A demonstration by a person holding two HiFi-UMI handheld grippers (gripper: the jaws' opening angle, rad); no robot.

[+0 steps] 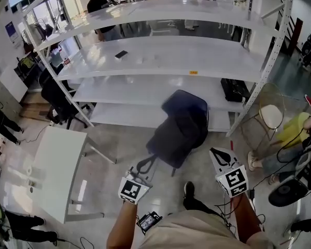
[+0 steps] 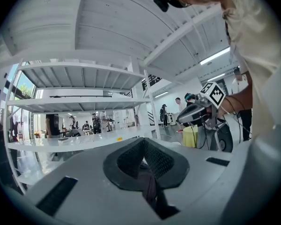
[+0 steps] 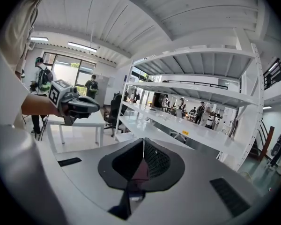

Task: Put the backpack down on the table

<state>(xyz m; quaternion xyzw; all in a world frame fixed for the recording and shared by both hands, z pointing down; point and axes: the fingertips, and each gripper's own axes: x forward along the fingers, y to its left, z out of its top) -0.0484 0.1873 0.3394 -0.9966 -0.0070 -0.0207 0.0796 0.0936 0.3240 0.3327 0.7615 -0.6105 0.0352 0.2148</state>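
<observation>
Two pinches carry dark navy fabric backpack (image 1: 180, 126): left gripper (image 1: 141, 174), right gripper (image 1: 216, 154) each clamped on thin dark strap (image 2: 150, 187). I fear slip, swing; white rectangular table (image 1: 57, 160) well aside.

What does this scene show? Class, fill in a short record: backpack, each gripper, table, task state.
backpack: dark, hanging above the floor before the shelving
left gripper: shut on backpack strap
right gripper: shut on dark strap
table: white, at left, backpack not on it
task state: backpack not yet set down

Left hand-held gripper (image 1: 143, 168), right hand-held gripper (image 1: 216, 153), both clamped, forearms outstretched.
</observation>
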